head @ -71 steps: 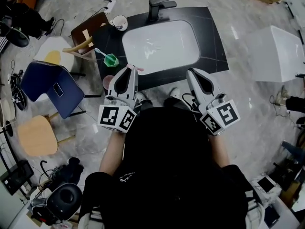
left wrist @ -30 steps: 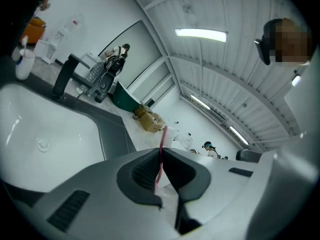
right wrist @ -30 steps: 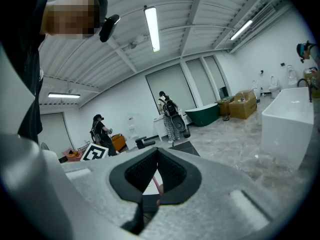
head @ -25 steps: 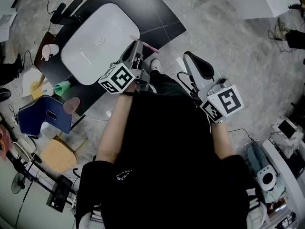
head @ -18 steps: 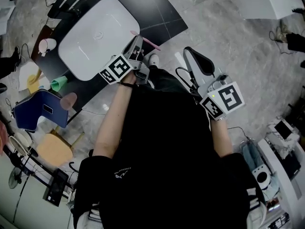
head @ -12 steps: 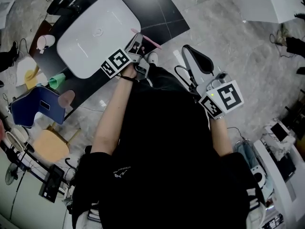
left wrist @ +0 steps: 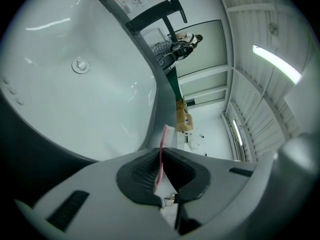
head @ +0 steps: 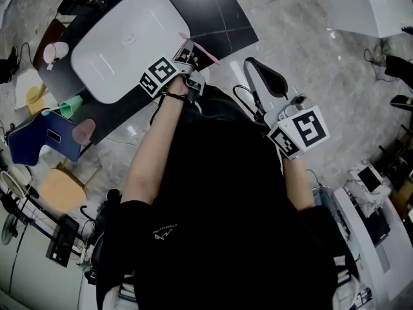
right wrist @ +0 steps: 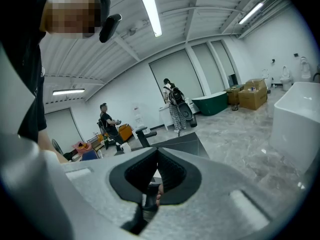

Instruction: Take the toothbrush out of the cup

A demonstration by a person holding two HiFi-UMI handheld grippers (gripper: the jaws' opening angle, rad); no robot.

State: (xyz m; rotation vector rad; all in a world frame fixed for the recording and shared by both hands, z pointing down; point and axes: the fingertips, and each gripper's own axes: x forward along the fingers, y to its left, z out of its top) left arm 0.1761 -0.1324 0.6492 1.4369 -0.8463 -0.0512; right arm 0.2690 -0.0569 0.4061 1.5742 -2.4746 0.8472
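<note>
A green cup (head: 71, 104) and a pinkish cup (head: 84, 131) sit at the left end of the dark counter (head: 222, 15); what is inside them is too small to make out. Beside the white basin (head: 122, 37), the left gripper (head: 186, 49) pinches the pink toothbrush (head: 208, 55), well apart from both cups. The right gripper (head: 249, 63) has its jaws pressed together on nothing.

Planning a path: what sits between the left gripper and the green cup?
Head view: only the white basin's rim and black counter, left gripper to green cup.
</note>
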